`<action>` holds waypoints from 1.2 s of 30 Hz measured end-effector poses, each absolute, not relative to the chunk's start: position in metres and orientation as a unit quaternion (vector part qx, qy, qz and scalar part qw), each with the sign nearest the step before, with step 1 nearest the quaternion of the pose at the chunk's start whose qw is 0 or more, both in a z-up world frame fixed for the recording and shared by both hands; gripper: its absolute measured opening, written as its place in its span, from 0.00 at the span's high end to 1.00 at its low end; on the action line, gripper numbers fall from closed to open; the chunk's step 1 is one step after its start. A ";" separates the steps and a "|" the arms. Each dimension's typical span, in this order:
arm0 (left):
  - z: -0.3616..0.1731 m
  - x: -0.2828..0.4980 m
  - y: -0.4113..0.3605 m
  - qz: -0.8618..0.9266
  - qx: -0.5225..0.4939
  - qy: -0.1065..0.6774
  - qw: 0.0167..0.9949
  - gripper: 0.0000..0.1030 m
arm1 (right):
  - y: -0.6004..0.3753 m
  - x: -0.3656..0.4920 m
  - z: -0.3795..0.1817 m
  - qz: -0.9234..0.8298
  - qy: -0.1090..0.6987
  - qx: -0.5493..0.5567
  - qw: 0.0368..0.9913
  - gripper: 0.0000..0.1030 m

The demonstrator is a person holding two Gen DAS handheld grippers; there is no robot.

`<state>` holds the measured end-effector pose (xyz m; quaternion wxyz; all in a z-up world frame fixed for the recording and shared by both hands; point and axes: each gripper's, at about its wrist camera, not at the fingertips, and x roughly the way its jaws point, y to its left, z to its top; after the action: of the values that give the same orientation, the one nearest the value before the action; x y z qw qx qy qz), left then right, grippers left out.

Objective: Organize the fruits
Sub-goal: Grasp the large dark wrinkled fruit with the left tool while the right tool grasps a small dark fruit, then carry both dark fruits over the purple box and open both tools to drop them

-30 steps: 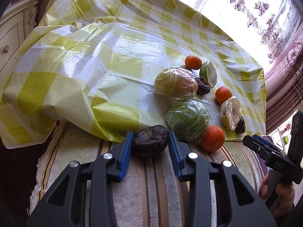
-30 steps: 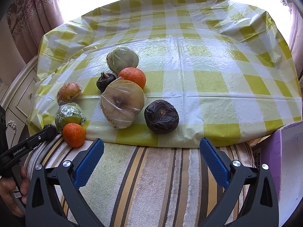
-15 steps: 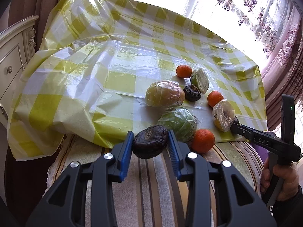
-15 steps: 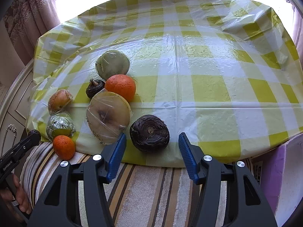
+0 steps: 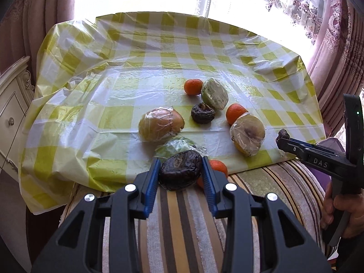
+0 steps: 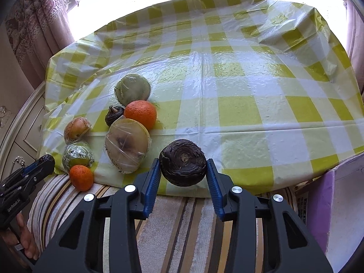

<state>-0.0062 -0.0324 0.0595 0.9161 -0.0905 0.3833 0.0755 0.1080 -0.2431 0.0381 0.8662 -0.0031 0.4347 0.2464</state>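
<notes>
My left gripper (image 5: 180, 170) is shut on a dark wrinkled fruit (image 5: 179, 173), lifted over the striped cloth near the table's front edge. A second dark wrinkled fruit (image 6: 183, 162), rounder, sits between the blue pads of my right gripper (image 6: 183, 170), which is shut on it. On the yellow checked cloth (image 6: 238, 86) lie wrapped fruits: a green one (image 6: 77, 155), a yellow-red one (image 5: 160, 125), a cut pale half (image 6: 127, 144) and a cut green half (image 6: 132, 88). Three oranges (image 6: 140, 113) (image 6: 81, 177) (image 5: 193, 87) and a small dark fruit (image 6: 113, 118) lie among them.
A striped towel (image 6: 182, 223) covers the near edge under both grippers. A white carved cabinet (image 5: 12, 118) stands at the left, a purple box (image 6: 327, 204) at the right. Curtains (image 5: 336, 34) and a bright window lie behind the table. A hand (image 5: 339, 211) holds the right gripper's handle.
My right gripper moved in and shut on the round dark fruit. My left gripper rose and rolled, carrying its dark fruit up off the towel.
</notes>
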 end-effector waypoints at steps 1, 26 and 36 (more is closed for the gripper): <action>0.061 -0.002 -0.041 0.069 -0.083 0.386 0.916 0.65 | -0.250 0.107 0.040 0.241 0.432 -0.001 0.869 0.60; 0.059 0.072 -0.318 -0.159 0.091 0.414 0.892 0.65 | -0.460 0.072 0.041 0.094 0.427 0.083 0.895 0.60; 0.036 0.085 -0.383 -0.206 0.129 0.434 0.867 0.65 | -0.509 0.070 0.016 0.040 0.446 0.096 0.889 0.60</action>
<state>0.0852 -0.3827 0.0365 0.8674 0.1295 0.4343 -0.2056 0.0704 -0.5093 0.0163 0.8889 0.0961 0.4461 0.0398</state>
